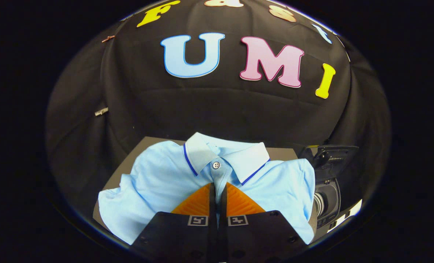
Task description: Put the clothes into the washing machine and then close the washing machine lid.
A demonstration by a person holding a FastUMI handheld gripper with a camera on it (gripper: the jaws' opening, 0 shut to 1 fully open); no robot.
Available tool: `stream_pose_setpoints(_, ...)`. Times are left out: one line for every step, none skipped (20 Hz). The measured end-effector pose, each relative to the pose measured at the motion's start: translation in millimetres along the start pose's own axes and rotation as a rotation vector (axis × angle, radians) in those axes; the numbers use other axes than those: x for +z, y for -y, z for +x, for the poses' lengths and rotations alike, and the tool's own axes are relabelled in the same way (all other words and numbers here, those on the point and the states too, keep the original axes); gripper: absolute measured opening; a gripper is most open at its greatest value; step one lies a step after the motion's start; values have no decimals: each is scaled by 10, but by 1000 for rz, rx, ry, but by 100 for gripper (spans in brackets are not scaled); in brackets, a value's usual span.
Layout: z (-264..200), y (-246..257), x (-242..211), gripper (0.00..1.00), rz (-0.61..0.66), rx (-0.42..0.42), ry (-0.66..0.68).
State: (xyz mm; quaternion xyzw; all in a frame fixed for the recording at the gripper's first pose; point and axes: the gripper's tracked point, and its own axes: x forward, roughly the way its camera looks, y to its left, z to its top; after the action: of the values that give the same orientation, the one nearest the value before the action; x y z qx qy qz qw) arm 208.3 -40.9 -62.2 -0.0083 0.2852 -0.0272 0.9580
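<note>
Light-blue knitted polo shirt (158, 182) with a paler collar edged in dark blue piping and 1 small grey button lies spread across the lower middle of the frame, on a flat grey board (149, 140). The gripper (217, 191) has its 2 fingers pressed together on a fold of the placket just below the button; a thin strip of cloth shows between them, so the pinch looks real but shallow.

Judgement: lift slowly and high, since the soft, limp fabric will trail and may snag on the board edge.

Small black washing machine (328, 197), hard plastic, sits just beside the shirt at lower right, its hinged lid (328, 157) raised and the round drum opening showing.
</note>
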Motion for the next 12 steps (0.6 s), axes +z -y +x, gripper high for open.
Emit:
stream_pose_setpoints(-42, 23, 13, 5, 7, -3, 14)
stream_pose_setpoints(-77, 22, 42, 5, 6, -1, 33)
stream_pose_setpoints(-111, 19, 54, 5, -3, 0, 46)
stream_pose_setpoints(-145, 6, 75, 5, -21, 0, 61)
stream_pose_setpoints(-189, -5, 114, 5, -40, 0, 81)
stream_pose_setpoints(-226, -9, 127, 5, -58, 1, 89)
stream_pose_setpoints(-274, -10, 146, 5, -73, -1, 103)
stream_pose_setpoints(-336, -6, 192, 5, -86, -2, 125)
stream_pose_setpoints(-395, -8, 228, 5, -101, -5, 141)
stream_pose_setpoints(-453, 8, 257, 5, -114, -10, 157)
stream_pose_setpoints(-507, 23, 295, 5, -122, -15, 170)
stream_pose_setpoints(-558, 31, 307, 5, -132, -16, 177)
